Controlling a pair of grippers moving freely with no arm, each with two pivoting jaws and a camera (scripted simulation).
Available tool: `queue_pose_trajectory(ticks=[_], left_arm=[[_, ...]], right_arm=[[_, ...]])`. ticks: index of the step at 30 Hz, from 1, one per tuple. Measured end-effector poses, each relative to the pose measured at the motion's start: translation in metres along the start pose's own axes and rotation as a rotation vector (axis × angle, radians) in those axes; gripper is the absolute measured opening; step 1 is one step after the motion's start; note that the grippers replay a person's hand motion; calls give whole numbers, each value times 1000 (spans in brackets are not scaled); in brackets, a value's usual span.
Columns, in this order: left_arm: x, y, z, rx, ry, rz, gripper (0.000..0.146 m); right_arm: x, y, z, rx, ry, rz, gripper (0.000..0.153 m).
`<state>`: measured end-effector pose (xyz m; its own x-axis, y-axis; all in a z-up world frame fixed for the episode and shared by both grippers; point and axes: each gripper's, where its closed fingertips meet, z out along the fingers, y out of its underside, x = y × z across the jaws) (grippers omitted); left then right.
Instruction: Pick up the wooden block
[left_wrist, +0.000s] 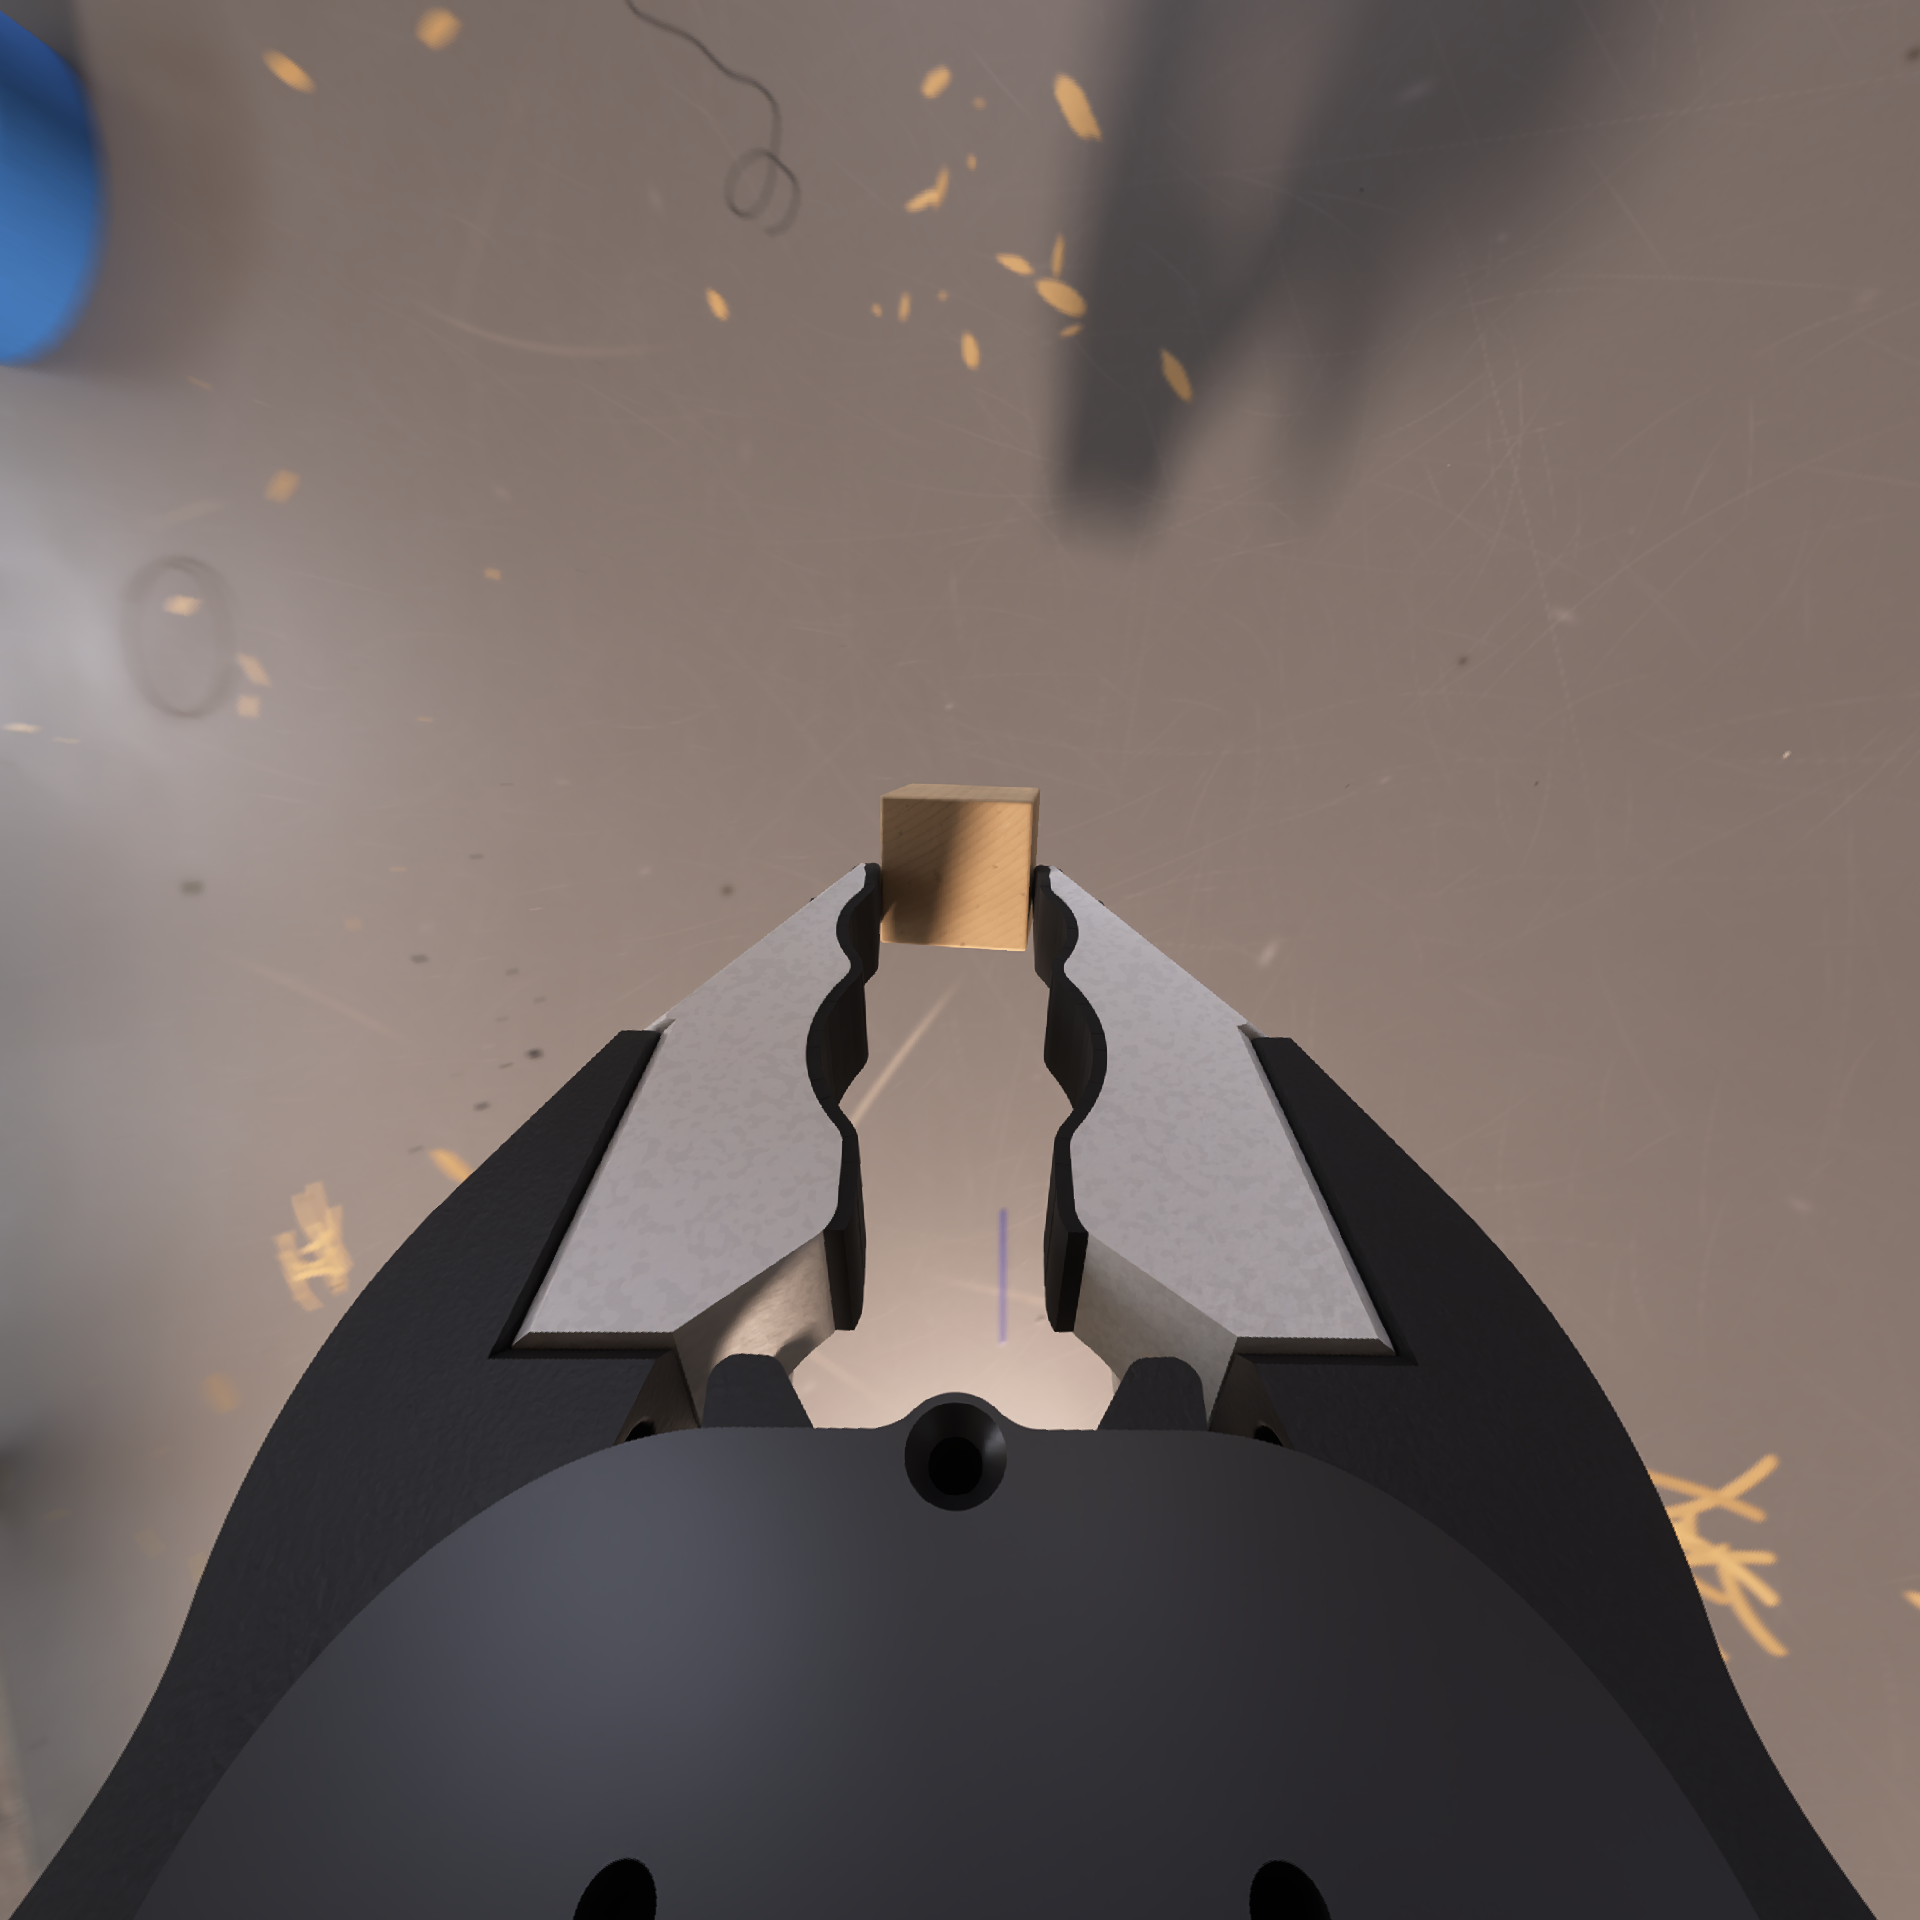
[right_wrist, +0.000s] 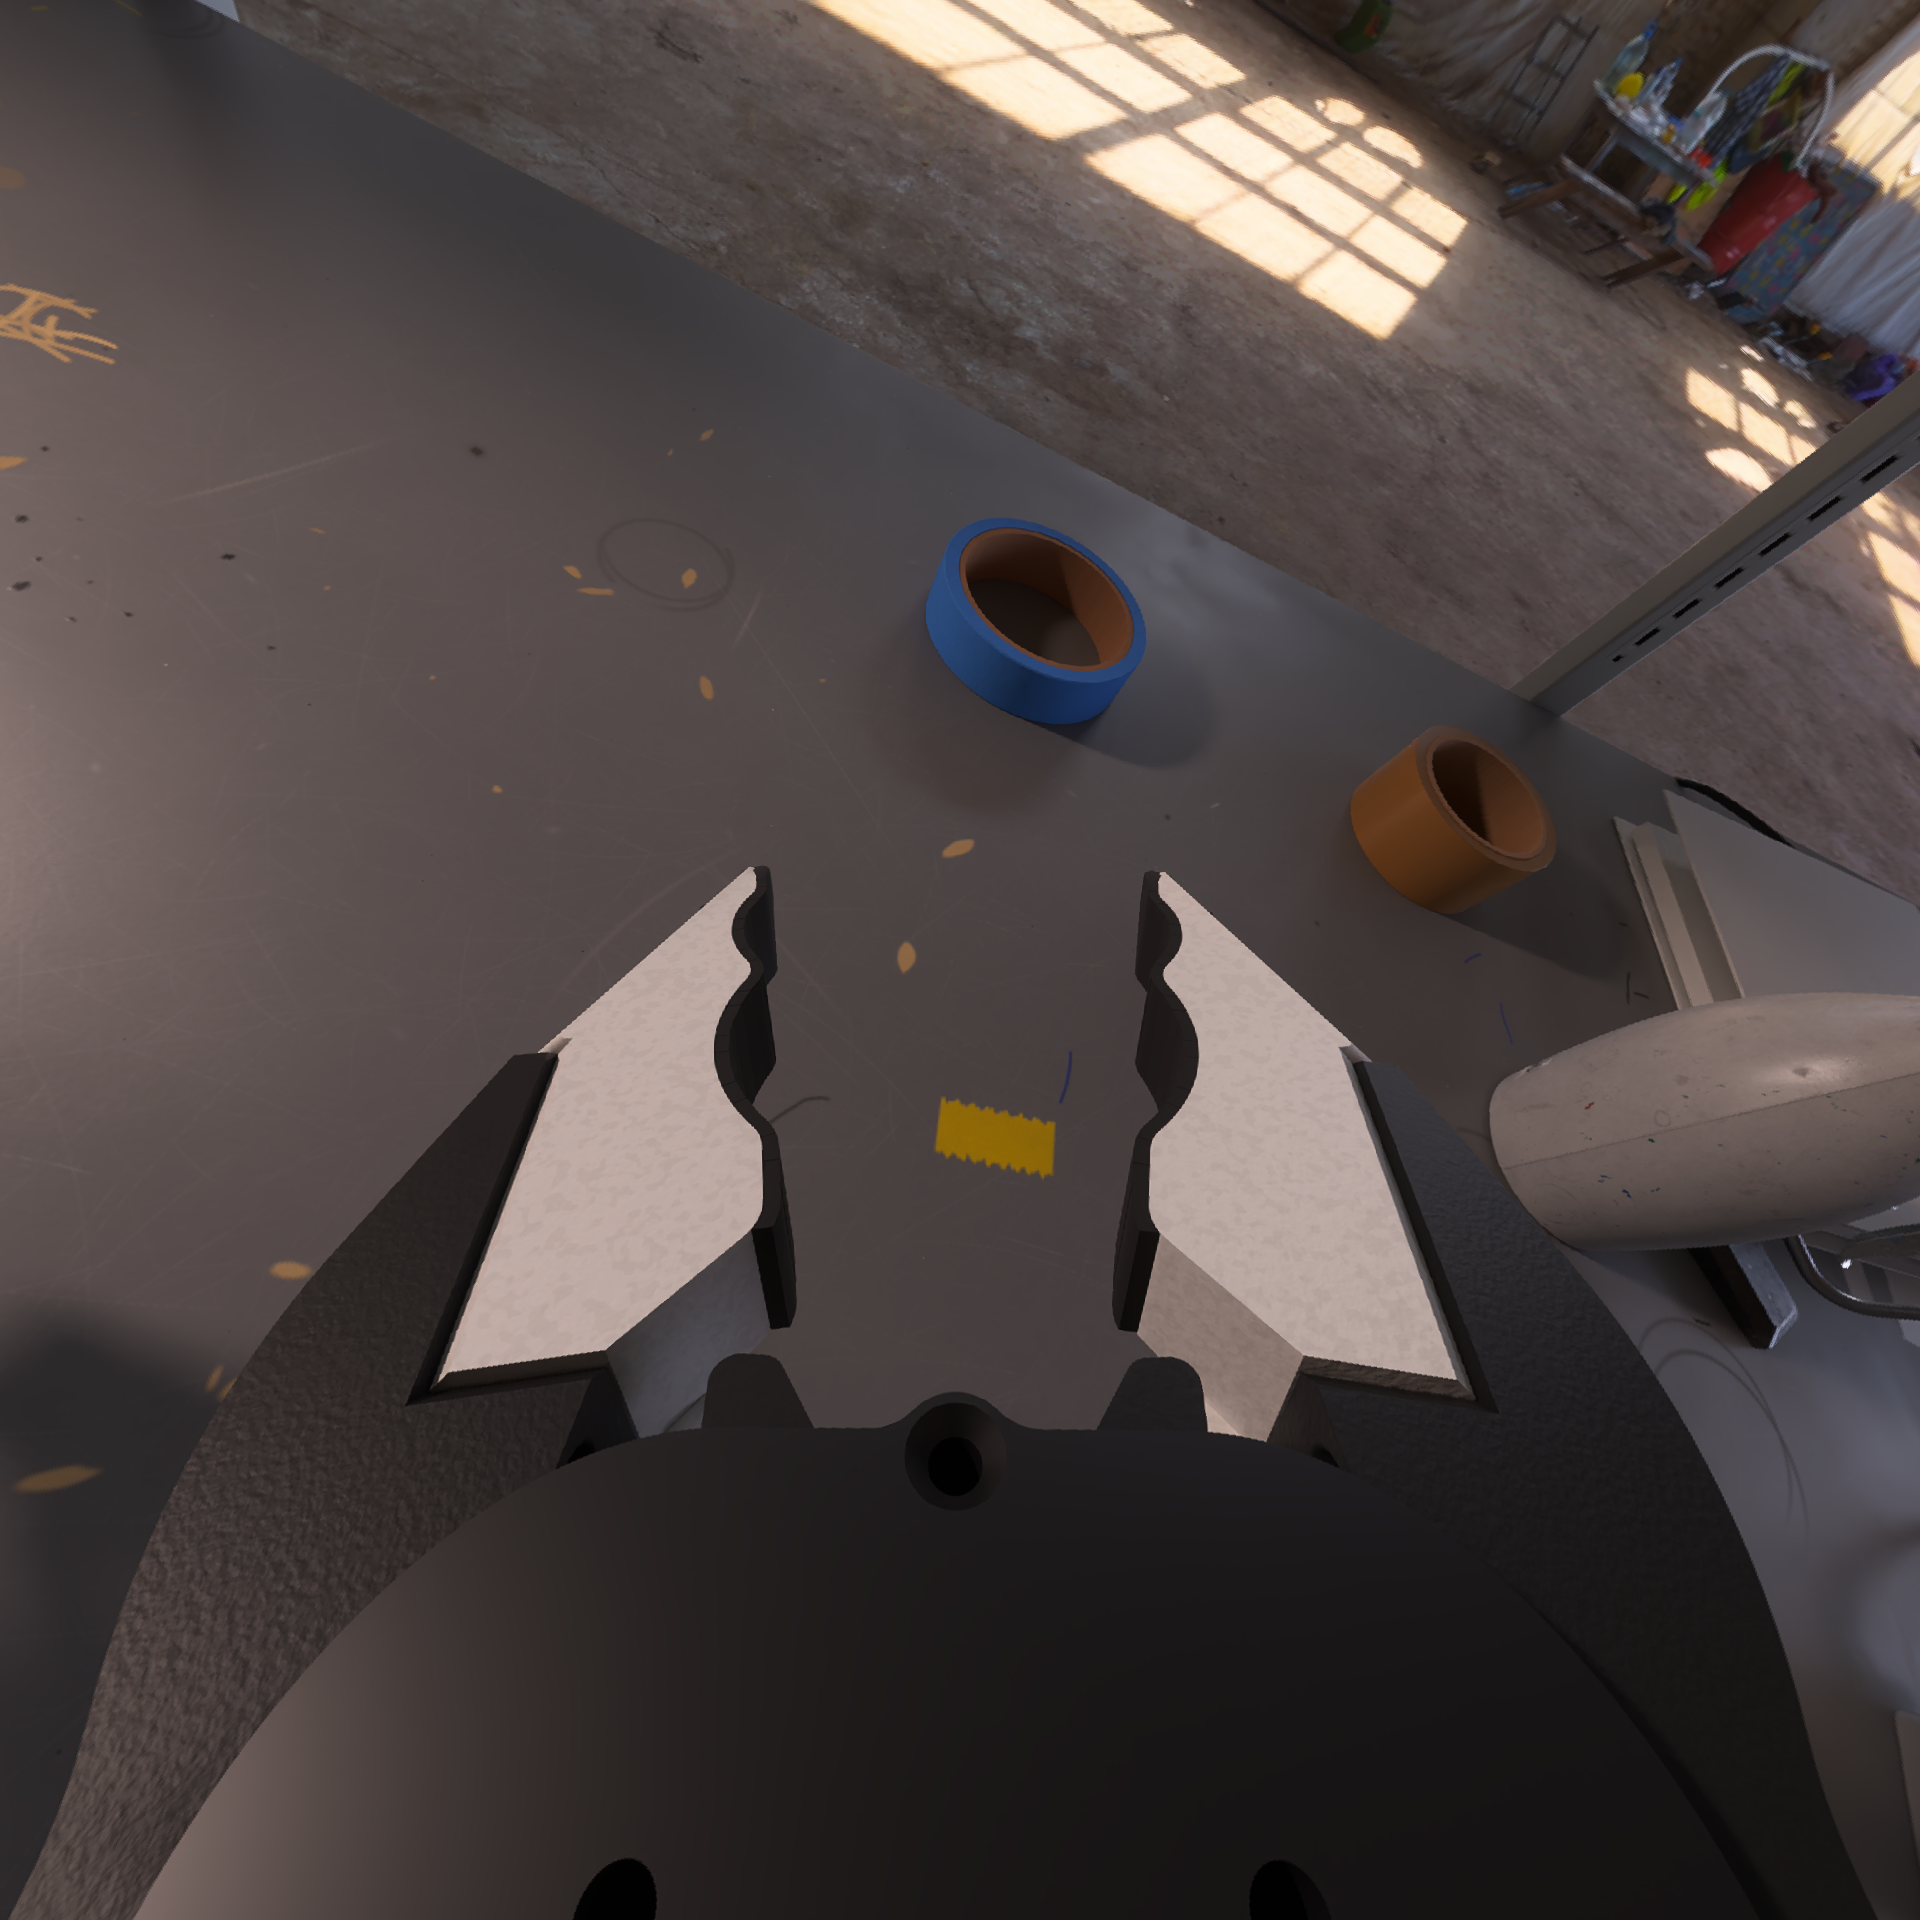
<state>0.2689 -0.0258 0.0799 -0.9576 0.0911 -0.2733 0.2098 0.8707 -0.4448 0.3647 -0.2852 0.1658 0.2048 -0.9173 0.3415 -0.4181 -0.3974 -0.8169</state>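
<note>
Small pale wooden block (left_wrist: 958, 868): bare wood, faint grain, matt. Left tongs (left_wrist: 956, 896): matt black plastic body, fingers (left_wrist: 727, 1101) faced with speckled pale grey, black wavy pads. Right tongs (right_wrist: 956, 904): same finish, black shell finely pebbled. Grey counter (right_wrist: 416, 727): smooth, dull sheen, scratched, flecked orange. Blue tape roll (right_wrist: 1034, 621): satin, brown cardboard core. Brown tape roll (right_wrist: 1449, 819): matt. Yellow serrated tape strip (right_wrist: 994, 1136): flat, matt.

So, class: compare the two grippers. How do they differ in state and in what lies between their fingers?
The left gripper is shut on the wooden block, pinched at its fingertips; the right gripper is open and holds nothing. The left's fingers stand narrow, the right's wide apart. Below the right lies only a yellow scrap on the table. Both share black bodies and pale fingers.
</note>
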Motion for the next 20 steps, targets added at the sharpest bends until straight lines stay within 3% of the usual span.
queue_pose_trajectory(ticks=[7, 20], left_arm=[[17, -4, 30, -7, 138, -60, 29], [19, -9, 39, -20, 139, -41, 29]], right_arm=[[0, 1, 0, -6, -7, 1, 70], [-4, 5, 5, -35, -17, -19, 70]])
